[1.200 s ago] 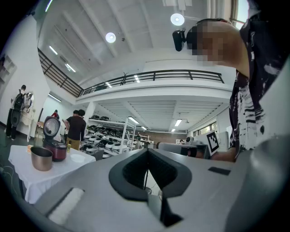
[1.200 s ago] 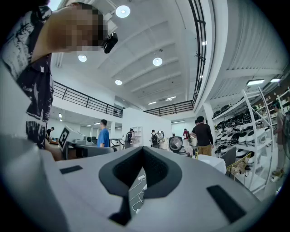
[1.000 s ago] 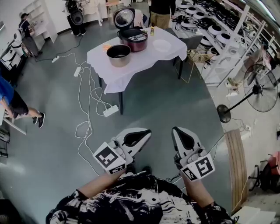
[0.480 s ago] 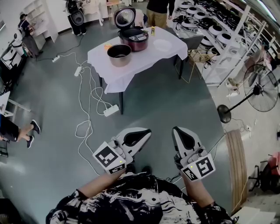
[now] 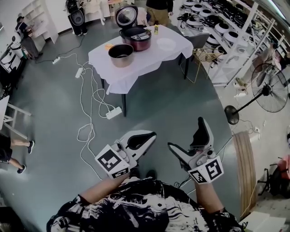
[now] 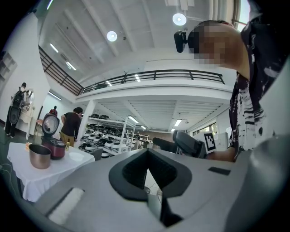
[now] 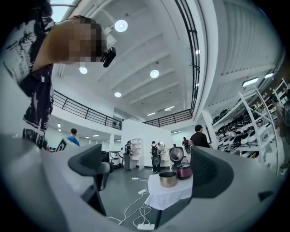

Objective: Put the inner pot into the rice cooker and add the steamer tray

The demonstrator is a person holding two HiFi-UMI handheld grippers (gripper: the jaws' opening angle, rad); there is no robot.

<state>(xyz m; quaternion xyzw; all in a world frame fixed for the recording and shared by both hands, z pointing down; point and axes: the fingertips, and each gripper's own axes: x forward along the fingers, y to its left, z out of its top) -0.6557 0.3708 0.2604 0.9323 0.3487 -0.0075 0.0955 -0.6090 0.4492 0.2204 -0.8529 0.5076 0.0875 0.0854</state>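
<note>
The table point(image 5: 149, 61) stands far ahead in a large hall, covered with a white cloth that hangs over its edges. On it the inner pot point(image 5: 121, 54) sits upright near the front left corner, outside the rice cooker point(image 5: 137, 39). The dark red cooker is just behind the pot with its lid raised; I cannot tell if the two touch. The white steamer tray point(image 5: 166, 44) lies flat to the right of the cooker, apart from it and near the right edge of the cloth.

The floor point(image 5: 176, 108) is smooth and grey. Between the person and the table it is wide and free on the right side. On the left side white cables point(image 5: 88, 102) and a power strip point(image 5: 114, 113) lie across it, up to the table legs. Shelves point(image 5: 229, 34) full of cookers close the right side, and a standing fan point(image 5: 267, 88) is near them. Another person point(image 5: 158, 5) stands just behind the table.

Both tools are held low, well apart from the table. The left gripper point(image 5: 152, 135) has its jaws pressed together with nothing in them. The right gripper point(image 5: 187, 133) has just been opening its jaws; they stand wide apart and empty.
</note>
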